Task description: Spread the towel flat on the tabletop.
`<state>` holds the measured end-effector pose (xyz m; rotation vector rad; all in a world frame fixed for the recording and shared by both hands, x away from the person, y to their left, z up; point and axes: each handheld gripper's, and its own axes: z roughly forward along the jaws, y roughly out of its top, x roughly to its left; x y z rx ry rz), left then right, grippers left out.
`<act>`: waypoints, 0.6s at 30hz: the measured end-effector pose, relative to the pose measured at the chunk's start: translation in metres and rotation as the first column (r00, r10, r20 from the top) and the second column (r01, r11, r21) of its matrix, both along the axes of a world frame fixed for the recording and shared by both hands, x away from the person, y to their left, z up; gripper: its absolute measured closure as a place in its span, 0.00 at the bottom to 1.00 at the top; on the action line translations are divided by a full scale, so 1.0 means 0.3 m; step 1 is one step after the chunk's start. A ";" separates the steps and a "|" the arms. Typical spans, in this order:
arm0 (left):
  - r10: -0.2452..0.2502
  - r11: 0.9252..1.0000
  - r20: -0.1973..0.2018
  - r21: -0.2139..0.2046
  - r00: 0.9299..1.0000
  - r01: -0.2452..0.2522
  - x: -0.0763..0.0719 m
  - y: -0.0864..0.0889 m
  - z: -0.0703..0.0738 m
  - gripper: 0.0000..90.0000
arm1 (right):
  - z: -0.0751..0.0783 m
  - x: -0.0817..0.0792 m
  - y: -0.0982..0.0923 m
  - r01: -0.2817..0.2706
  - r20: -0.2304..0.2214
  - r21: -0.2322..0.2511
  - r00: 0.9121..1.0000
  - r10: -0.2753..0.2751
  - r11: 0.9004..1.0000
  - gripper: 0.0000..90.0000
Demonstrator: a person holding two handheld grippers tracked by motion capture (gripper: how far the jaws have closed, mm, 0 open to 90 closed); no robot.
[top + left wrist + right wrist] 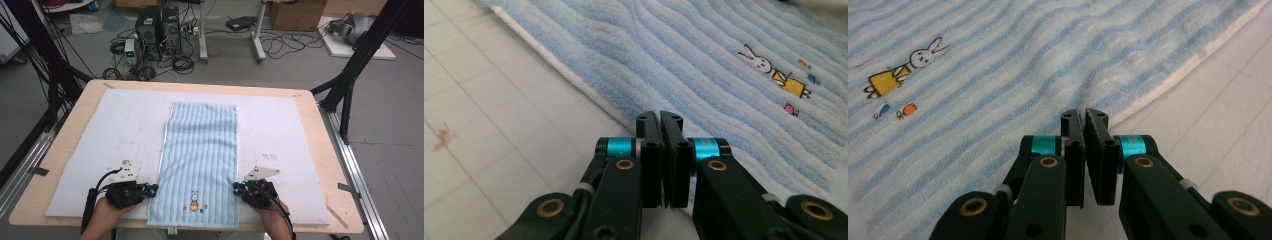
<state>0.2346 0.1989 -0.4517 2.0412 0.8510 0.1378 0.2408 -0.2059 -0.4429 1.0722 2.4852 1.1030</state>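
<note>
The blue striped towel [200,165] lies flat between the two grippers, its long edges just at their tips. The left gripper [659,119] and right gripper [1083,116] both have jaws pressed together, with no cloth visibly pinched. Lifting now would likely leave the towel behind, or snag one edge only and skew it.

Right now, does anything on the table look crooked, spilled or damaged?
Nothing stands out. The light blue striped towel lies flat and straight on the white foam mat, with only soft ripples. The mat has a few faint marks. The left gripper and right gripper sit shut at its edges.
</note>
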 end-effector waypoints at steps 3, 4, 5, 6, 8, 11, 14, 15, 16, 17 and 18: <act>-0.019 1.000 -0.002 0.001 1.000 0.019 -0.040 0.001 0.000 0.97 | 0.003 -0.035 -0.002 -0.014 -0.009 -0.004 1.000 0.014 1.000 0.96; -0.028 1.000 -0.006 0.002 1.000 0.028 -0.053 0.002 0.001 0.97 | 0.003 -0.046 -0.003 -0.019 -0.007 -0.007 1.000 0.019 1.000 0.96; -0.035 0.999 -0.006 0.004 0.999 0.035 -0.065 0.002 0.002 0.97 | 0.005 -0.058 -0.004 -0.024 -0.011 -0.006 1.000 0.024 1.000 0.96; -0.042 0.999 -0.008 0.004 0.999 0.042 -0.078 0.003 0.002 0.97 | 0.005 -0.070 -0.005 -0.032 -0.014 -0.007 0.999 0.032 0.999 0.96; -0.063 0.998 -0.012 0.010 0.998 0.063 -0.100 0.007 0.004 0.96 | 0.006 -0.097 -0.006 -0.038 -0.020 -0.007 0.999 0.038 0.999 0.96; -0.072 0.997 -0.015 0.012 0.997 0.072 -0.117 0.013 0.009 0.91 | 0.010 -0.124 -0.008 -0.042 -0.030 -0.006 0.999 0.042 0.999 0.95; -0.016 0.999 0.017 -0.028 1.000 0.016 -0.097 0.023 0.028 0.71 | 0.028 -0.116 -0.011 -0.002 -0.011 0.022 1.000 0.003 1.000 0.79; 0.001 0.999 0.033 -0.041 0.999 0.001 -0.083 0.027 0.037 0.71 | 0.034 -0.102 -0.012 0.013 -0.002 0.046 1.000 -0.013 0.999 0.76; 0.011 0.998 0.042 -0.057 0.999 -0.009 -0.067 0.032 0.046 0.71 | 0.039 -0.086 -0.010 0.021 0.011 0.064 1.000 -0.022 0.998 0.76; 0.021 0.998 0.052 -0.066 0.998 -0.018 -0.051 0.036 0.055 0.71 | 0.042 -0.070 -0.002 0.020 0.022 0.066 1.000 -0.021 0.998 0.75; 0.035 0.997 0.063 -0.074 0.997 -0.030 -0.033 0.039 0.064 0.71 | 0.044 -0.053 0.010 0.019 0.030 0.067 0.999 -0.021 0.998 0.74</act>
